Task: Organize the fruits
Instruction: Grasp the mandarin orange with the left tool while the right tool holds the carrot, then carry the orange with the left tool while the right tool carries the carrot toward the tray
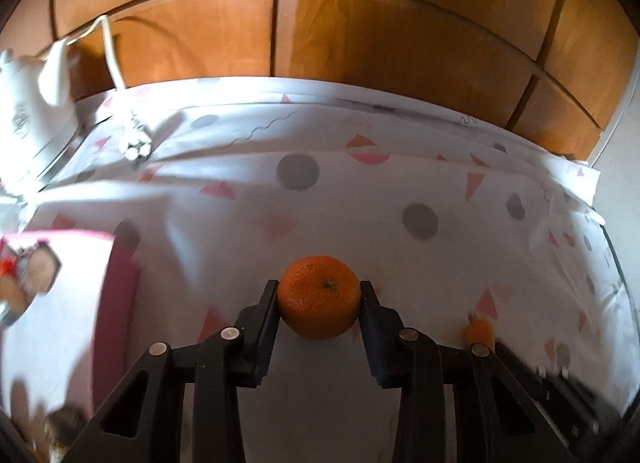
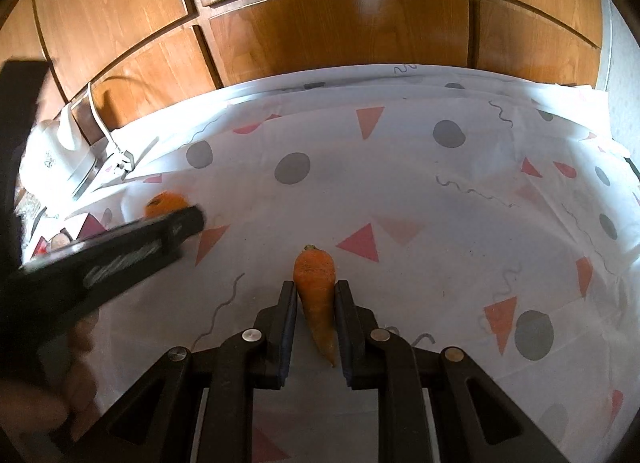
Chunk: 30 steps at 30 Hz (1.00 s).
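Note:
My left gripper is shut on an orange mandarin with its green stem facing up, held above the patterned cloth. My right gripper is shut on an orange carrot, thick end forward, tip pointing back between the fingers. In the right wrist view the left gripper shows at the left with the mandarin at its tip. In the left wrist view the carrot peeks out at the lower right.
A white cloth with pink triangles and grey dots covers the table. A pink and white box stands at the left. A white appliance with a cord sits at the back left. Wooden cabinet doors rise behind the table.

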Each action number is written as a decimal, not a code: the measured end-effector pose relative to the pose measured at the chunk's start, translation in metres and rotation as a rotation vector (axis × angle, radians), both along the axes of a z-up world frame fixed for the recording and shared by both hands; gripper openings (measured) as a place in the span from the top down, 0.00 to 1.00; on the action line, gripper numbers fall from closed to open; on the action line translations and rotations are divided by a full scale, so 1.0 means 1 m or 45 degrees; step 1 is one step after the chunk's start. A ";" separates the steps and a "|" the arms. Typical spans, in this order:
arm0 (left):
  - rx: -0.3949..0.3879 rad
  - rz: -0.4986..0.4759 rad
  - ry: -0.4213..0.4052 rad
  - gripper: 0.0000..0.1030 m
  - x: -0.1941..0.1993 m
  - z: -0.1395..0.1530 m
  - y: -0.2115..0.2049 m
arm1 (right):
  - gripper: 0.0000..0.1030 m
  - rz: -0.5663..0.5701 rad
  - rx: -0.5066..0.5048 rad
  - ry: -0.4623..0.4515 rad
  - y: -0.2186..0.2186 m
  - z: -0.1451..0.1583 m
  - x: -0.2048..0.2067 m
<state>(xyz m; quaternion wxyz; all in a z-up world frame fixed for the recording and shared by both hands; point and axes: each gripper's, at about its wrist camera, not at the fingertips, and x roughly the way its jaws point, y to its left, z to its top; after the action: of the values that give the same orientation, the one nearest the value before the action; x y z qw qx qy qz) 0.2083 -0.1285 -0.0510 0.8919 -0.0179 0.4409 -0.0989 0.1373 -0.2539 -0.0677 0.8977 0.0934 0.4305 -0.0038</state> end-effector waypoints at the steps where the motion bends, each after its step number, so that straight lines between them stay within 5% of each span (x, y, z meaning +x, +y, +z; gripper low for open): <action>1: -0.001 0.003 0.001 0.63 -0.008 0.001 0.003 | 0.81 0.007 -0.005 0.002 0.000 0.000 0.000; 14: 0.013 -0.052 -0.078 0.63 -0.109 0.009 0.020 | 0.82 0.023 -0.061 0.003 -0.007 0.007 -0.048; 30: 0.047 -0.061 -0.115 0.62 -0.133 -0.018 0.019 | 0.81 0.005 -0.047 -0.052 -0.005 -0.001 -0.079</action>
<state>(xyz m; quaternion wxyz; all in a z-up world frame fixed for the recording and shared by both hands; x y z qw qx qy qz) 0.0750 -0.1097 -0.0687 0.9085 0.0135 0.4021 -0.1130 0.0580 -0.2593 -0.0692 0.9079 0.0761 0.4121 -0.0080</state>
